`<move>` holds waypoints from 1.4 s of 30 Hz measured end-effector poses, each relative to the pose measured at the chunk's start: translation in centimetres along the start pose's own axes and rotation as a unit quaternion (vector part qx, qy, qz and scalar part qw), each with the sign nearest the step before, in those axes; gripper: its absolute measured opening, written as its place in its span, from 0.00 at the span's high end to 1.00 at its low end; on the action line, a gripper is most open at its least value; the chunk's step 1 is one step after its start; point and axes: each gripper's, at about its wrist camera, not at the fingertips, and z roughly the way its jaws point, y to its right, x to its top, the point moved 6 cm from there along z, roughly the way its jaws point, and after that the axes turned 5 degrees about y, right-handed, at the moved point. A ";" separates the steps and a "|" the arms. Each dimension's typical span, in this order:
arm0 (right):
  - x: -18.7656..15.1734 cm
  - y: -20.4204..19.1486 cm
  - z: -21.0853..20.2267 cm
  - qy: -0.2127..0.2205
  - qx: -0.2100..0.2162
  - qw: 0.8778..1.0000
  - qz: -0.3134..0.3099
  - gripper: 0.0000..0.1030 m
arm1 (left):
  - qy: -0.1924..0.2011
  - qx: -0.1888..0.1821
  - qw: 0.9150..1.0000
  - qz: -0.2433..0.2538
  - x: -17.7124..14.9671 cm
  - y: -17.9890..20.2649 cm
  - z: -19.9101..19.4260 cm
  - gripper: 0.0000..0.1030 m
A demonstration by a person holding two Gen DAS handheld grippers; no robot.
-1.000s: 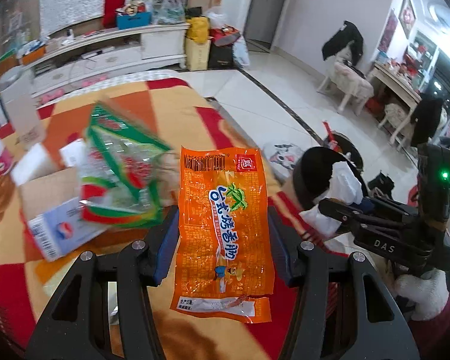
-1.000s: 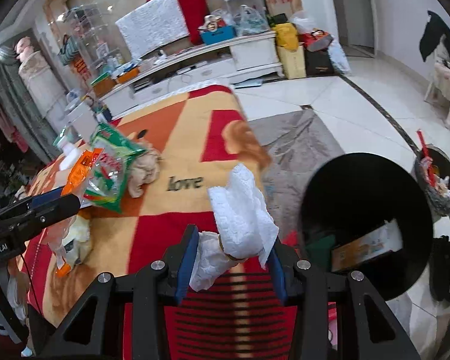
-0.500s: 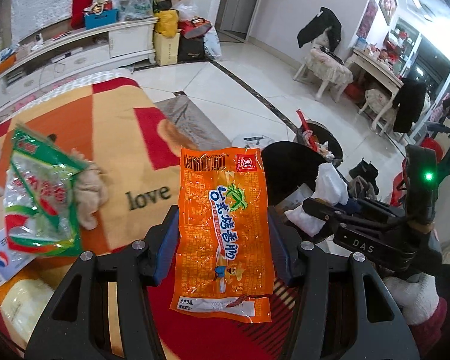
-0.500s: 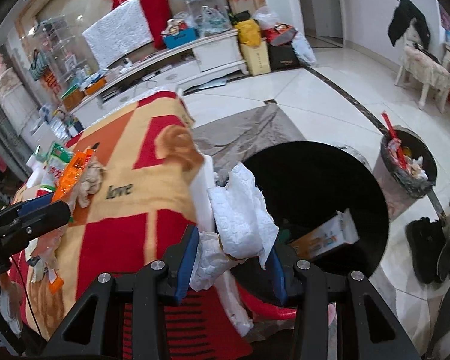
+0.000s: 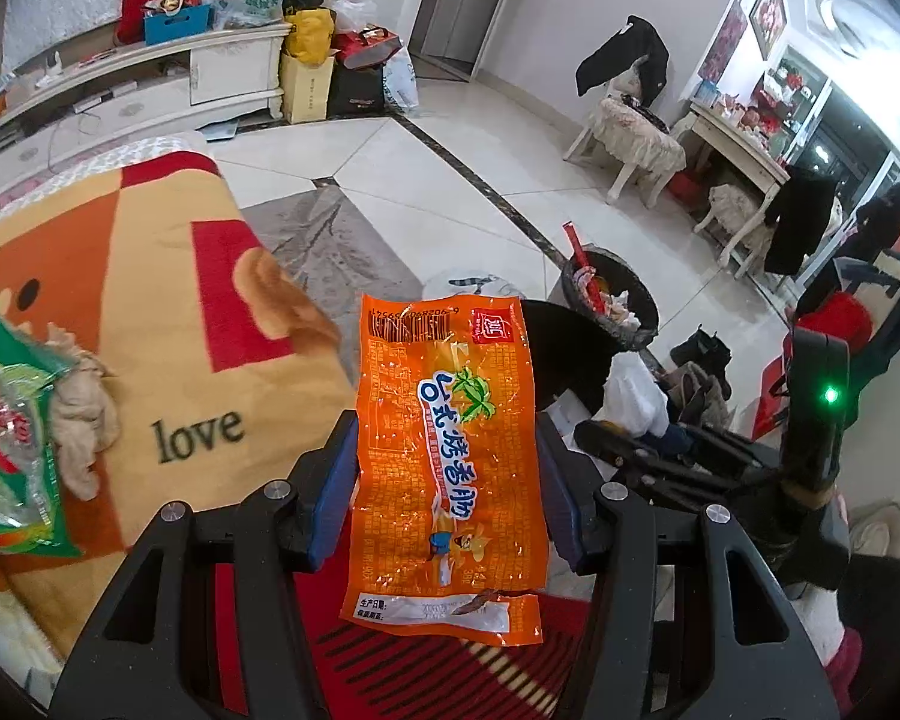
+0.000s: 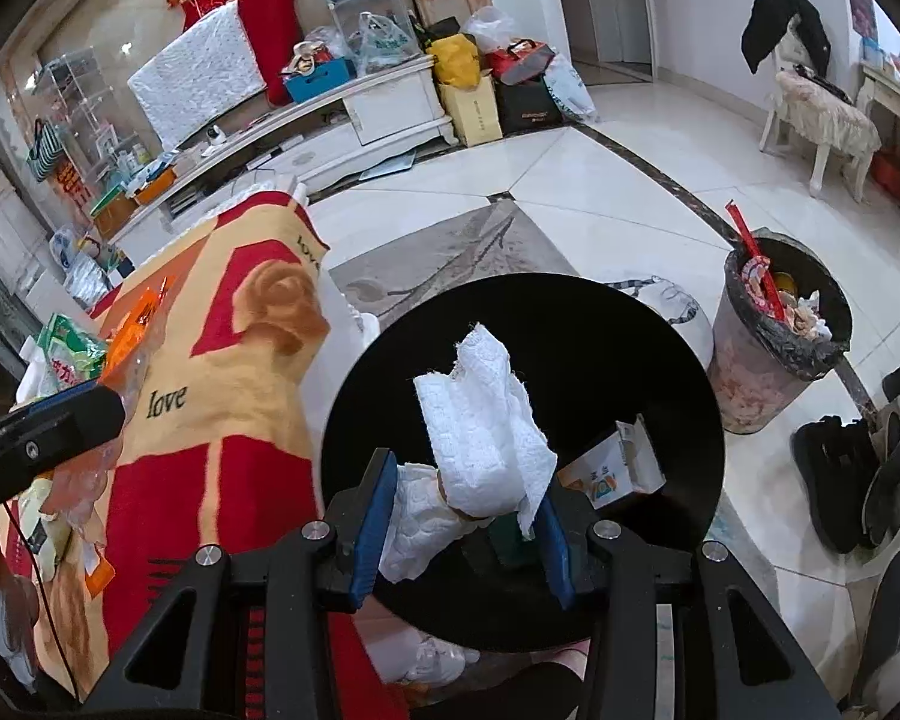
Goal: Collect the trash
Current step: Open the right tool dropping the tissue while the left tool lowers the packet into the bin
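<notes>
My left gripper [image 5: 447, 486] is shut on an orange snack wrapper [image 5: 450, 456], held upright near the blanket-covered table's edge. Beyond the wrapper shows part of the black bin [image 5: 576, 354]. My right gripper [image 6: 462, 519] is shut on a crumpled white paper towel [image 6: 480, 432] and hangs right over the black bin's [image 6: 594, 348] dark opening. A small carton [image 6: 621, 465] lies inside that bin. In the left wrist view the right gripper [image 5: 630, 438] with the white towel [image 5: 633, 387] shows at the right. The left gripper's finger [image 6: 48, 426] and the orange wrapper [image 6: 138, 324] show at the left of the right wrist view.
A green snack bag [image 5: 6, 426] and a beige rag [image 5: 81, 414] lie on the orange and red blanket [image 5: 168, 276]. A second, full bin [image 6: 780, 336] stands on the tiled floor to the right. Shoes [image 6: 852, 474] sit beside it. Chairs [image 5: 636, 138] stand further back.
Both grippers have swung from over the table toward the black bin. The paper towel now hangs over the bin's opening. The green bag has slid to the left edge of the left view.
</notes>
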 end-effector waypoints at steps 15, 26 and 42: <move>-0.3 3.5 0.8 -0.005 -0.017 1.000 0.025 0.58 | -0.022 -0.063 0.998 -0.022 0.6 2.8 5.0 0.43; -0.3 4.4 0.4 -0.001 -0.024 0.999 0.042 0.33 | -0.033 -0.092 0.994 -0.037 0.5 2.7 6.0 0.36; -0.5 5.6 -0.5 0.003 -0.044 0.998 0.051 0.31 | -0.030 -0.112 0.992 -0.052 0.8 2.5 5.8 0.31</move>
